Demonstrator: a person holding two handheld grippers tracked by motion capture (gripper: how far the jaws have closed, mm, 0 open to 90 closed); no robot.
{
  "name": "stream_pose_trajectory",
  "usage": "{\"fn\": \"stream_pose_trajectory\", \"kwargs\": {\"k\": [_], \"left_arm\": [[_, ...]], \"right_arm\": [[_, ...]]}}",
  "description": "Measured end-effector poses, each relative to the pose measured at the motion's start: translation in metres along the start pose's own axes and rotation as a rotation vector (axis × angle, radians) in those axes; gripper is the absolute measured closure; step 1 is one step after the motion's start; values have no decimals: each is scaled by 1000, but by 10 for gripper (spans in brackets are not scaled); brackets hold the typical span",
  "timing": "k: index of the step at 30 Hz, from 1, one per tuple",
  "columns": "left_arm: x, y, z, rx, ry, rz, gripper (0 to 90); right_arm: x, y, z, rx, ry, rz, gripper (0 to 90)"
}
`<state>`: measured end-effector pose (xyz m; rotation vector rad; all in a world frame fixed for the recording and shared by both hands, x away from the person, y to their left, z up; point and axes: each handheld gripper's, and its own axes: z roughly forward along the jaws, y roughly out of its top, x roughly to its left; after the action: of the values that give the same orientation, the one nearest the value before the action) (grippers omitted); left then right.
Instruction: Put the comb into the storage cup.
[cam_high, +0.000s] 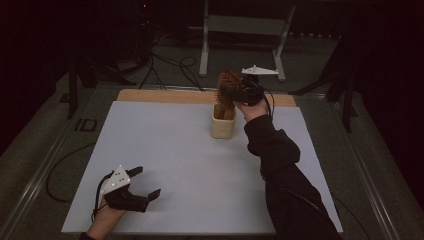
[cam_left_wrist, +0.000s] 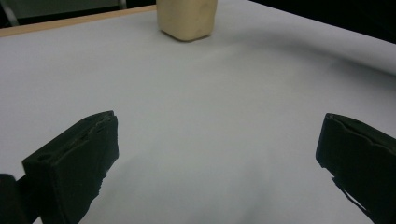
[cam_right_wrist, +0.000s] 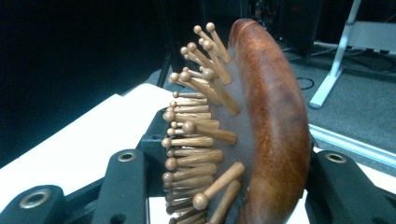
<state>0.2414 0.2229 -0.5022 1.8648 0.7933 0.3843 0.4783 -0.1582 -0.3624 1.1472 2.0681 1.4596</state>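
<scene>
Since the work sits at the far edge, the lines run from the near edge outward.

Left gripper (cam_high: 142, 188): resting low at the near left corner of the mat (cam_high: 165, 165), jaws spread wide with nothing between them; it looks parked out of the way, since the job seems to need only 1 tool. From its own view (cam_left_wrist: 217, 154) the cup stands well ahead.

Right arm: the sleeve (cam_high: 280, 170) reaches across the mat's right side toward the far edge.

Cup (cam_high: 223, 122): a cream holder, upright near the far edge, just this side of the wooden strip (cam_high: 165, 96).

Brush (cam_high: 227, 89): a wooden hairbrush, raised above the cup, handle pointing down into it, probably so it stands upright.

Right gripper (cam_high: 245, 91): its 2 jaws are pinching the brush head, 1 on the pin side, 1 on the smooth back (cam_right_wrist: 280, 126). Gripping the head leaves the handle free for the cup.
</scene>
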Motion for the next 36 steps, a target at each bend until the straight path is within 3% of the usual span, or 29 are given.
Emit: {"fn": "stream_pose_trajectory", "kwargs": {"k": [22,32,36], "left_arm": [[1,-1,1,-4,-10,-9,0],[2,-1,1,-9,-15,-9,0],[2,-1,2,-10,-17,-10,0]], "right_arm": [[-14,-21,6,29,55,59,483],[-30,-28,3,35,9,97,436],[-37,-34,2,49,-54,69,359]]}}
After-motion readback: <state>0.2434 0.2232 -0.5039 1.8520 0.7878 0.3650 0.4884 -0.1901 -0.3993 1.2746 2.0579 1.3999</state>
